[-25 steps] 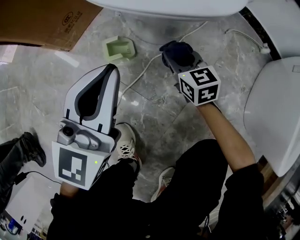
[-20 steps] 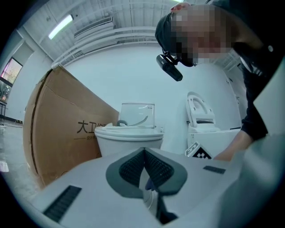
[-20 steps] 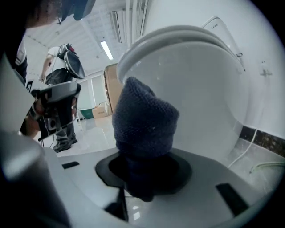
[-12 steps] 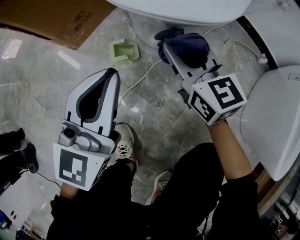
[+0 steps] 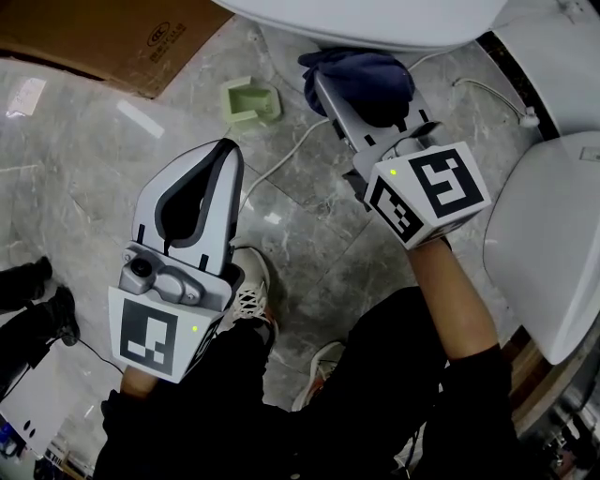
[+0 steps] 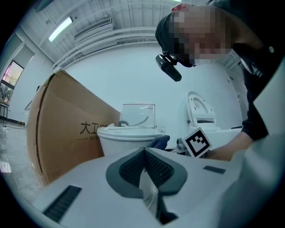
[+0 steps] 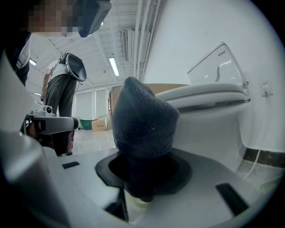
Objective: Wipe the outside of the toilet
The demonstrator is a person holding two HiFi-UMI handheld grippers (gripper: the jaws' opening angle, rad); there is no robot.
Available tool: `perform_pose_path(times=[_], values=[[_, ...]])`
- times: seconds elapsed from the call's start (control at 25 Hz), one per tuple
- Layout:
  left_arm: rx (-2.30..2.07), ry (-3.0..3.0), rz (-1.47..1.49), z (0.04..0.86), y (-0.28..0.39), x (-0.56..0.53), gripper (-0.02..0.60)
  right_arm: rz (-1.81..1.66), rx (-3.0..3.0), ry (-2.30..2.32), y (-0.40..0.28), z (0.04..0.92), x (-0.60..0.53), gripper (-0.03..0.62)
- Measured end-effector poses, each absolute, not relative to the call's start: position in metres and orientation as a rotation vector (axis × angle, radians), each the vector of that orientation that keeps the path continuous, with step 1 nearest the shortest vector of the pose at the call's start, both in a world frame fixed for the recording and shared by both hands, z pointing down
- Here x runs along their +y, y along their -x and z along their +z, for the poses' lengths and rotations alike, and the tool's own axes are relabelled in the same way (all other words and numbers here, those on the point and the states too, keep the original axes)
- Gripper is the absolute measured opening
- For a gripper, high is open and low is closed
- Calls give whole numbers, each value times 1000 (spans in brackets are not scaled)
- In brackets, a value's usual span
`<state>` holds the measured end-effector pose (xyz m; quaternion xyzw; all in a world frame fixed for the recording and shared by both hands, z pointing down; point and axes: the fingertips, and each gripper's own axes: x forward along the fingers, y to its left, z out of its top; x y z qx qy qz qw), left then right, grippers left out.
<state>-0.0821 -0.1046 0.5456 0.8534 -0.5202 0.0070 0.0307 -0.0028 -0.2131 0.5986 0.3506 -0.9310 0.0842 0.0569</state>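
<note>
Marble floor (image 5: pixel 309 234) open — right fingers (image 5: pixel 334 101) pinch cloth (image 5: pixel 370 80) by toilet (image 5: pixel 375 19); left fingers (image 5: pixel 223 202) together.

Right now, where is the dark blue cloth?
The cloth sits top, right of centre in the head view, clamped by the right gripper, close beside the toilet bowl.

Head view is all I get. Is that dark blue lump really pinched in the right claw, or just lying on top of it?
Observer: Pinched. The right gripper view shows the dark blue cloth bunched upright between the right claw pads.
Visitor: Is the other claw holding anything?
Observer: No. In the left gripper view the left claw is shut, its ribbed pads meeting at the tips with nothing between them.
Visitor: Is the cloth on the toilet yet?
Observer: The right gripper view shows the toilet bowl rising right behind the cloth, but I cannot tell whether they touch.
</note>
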Motion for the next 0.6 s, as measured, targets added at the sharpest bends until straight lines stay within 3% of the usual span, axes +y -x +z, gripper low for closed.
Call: perform_pose_path(times=[0.6], values=[[-1586, -2591, 10, 560, 90, -116, 9, 160, -2704, -1072, 6, 660, -234, 117]])
